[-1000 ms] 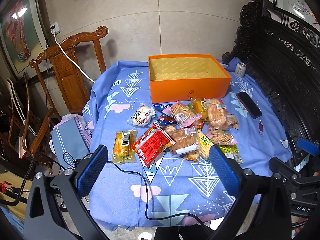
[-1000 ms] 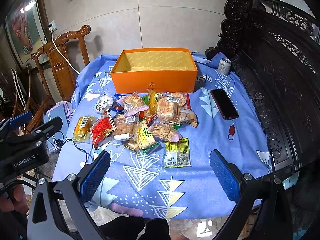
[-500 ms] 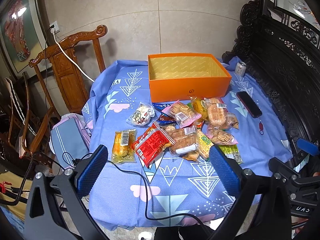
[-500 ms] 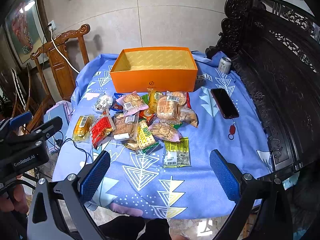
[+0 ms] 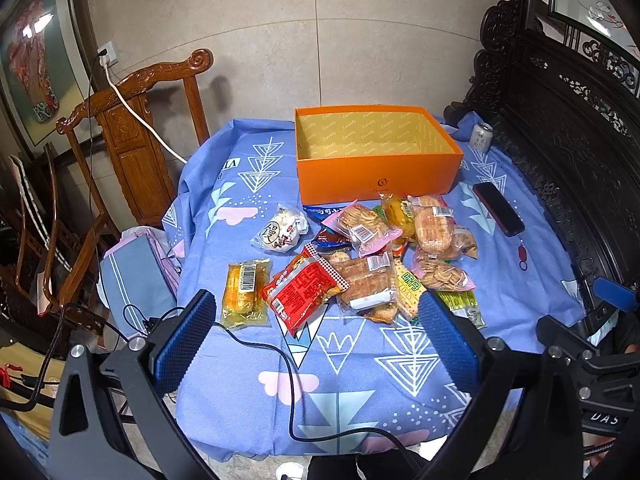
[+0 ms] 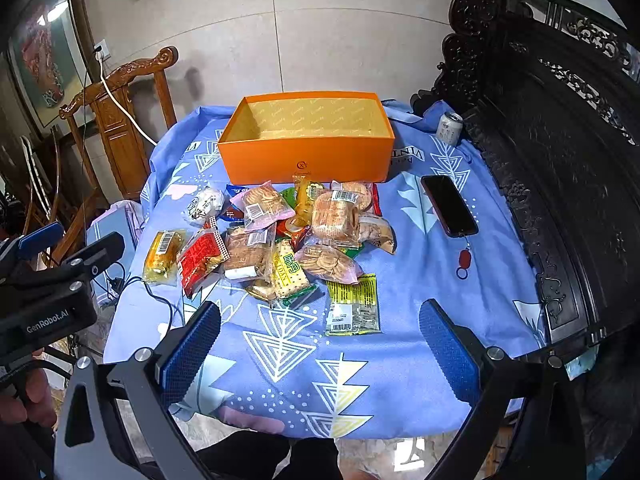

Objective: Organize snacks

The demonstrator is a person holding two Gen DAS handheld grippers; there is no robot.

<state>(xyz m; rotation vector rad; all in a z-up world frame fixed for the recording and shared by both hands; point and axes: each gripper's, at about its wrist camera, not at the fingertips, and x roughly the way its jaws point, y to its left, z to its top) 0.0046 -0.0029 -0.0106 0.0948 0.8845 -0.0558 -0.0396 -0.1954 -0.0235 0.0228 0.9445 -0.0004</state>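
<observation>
An empty orange box (image 5: pixel 376 172) (image 6: pixel 306 160) stands at the back of a table under a blue patterned cloth (image 5: pixel 340 364). In front of it lies a pile of wrapped snacks: a red packet (image 5: pixel 300 294) (image 6: pixel 198 258), a yellow cake packet (image 5: pixel 243 292) (image 6: pixel 162 254), a white bun packet (image 5: pixel 280 230), cracker packets (image 5: pixel 434 226) (image 6: pixel 334 216) and a green-yellow packet (image 6: pixel 352 306). My left gripper (image 5: pixel 316 344) is open and empty, above the table's near edge. My right gripper (image 6: pixel 318 348) is open and empty, near the front edge too.
A black phone (image 5: pixel 498 208) (image 6: pixel 448 204) and a drink can (image 5: pixel 481 138) (image 6: pixel 449 127) lie at the right. A black cable (image 5: pixel 288 376) runs over the cloth's front. A wooden chair (image 5: pixel 132 136) stands left, dark carved furniture (image 6: pixel 560 140) right.
</observation>
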